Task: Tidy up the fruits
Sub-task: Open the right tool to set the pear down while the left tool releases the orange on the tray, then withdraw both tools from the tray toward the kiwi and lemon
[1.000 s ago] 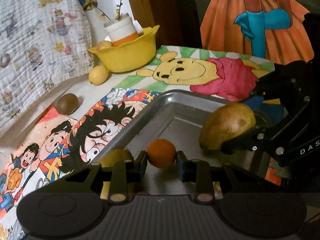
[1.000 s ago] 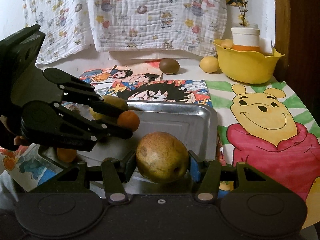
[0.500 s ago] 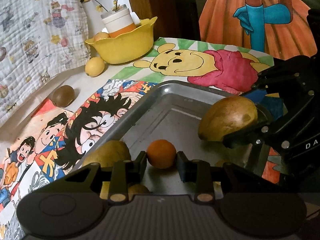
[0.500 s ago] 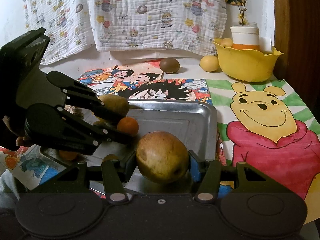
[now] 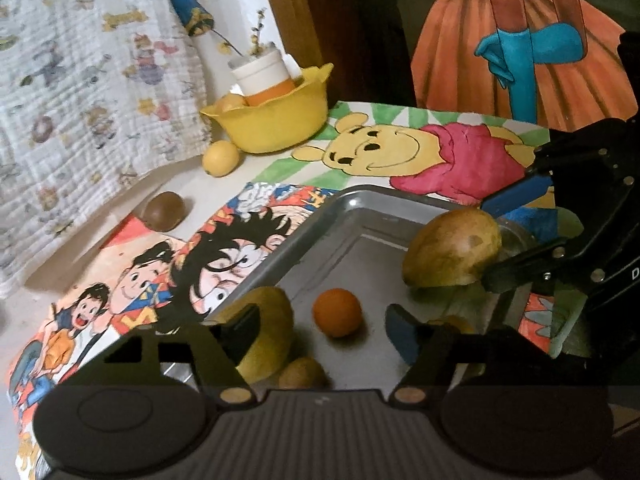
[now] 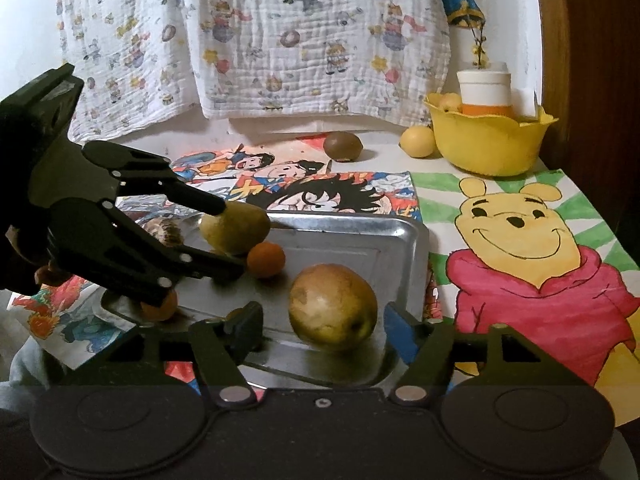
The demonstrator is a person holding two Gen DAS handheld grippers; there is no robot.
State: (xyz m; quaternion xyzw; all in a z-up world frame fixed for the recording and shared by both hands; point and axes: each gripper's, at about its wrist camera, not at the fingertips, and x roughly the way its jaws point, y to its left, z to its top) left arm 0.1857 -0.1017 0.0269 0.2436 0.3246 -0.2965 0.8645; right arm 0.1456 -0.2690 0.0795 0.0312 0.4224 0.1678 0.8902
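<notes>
Through the left wrist camera: left gripper [image 5: 324, 326] with jaws just spread wide, pads clear of the small round orange fruit [image 5: 337, 318] now resting on the floor of the shallow silver metal tray [image 5: 304, 240], nothing gripped. Best here to draw this gripper straight back and upward, without sweeping sideways, as a yellow-green oval fruit [image 5: 264, 336] sits just beside the left finger and a small brownish fruit [image 5: 301, 374] lies close below it. Further right, a large brown-green mango [image 5: 452, 254] near the tray's far corner, beside the fingers of the other tool. Through the right wrist camera: right gripper [image 6: 322, 326] also just opened, the same mango [image 6: 333, 307] lying on the tray between the pads but no longer pressed. Advisable to wait until the mango stops rocking, then to lift away along the finger line. Still outside the tray: a brown kiwi [image 6: 343, 146] and a yellow lemon [image 6: 417, 142] on the table, near the yellow plastic bowl [image 6: 486, 146]; probably the next things to fetch.
</notes>
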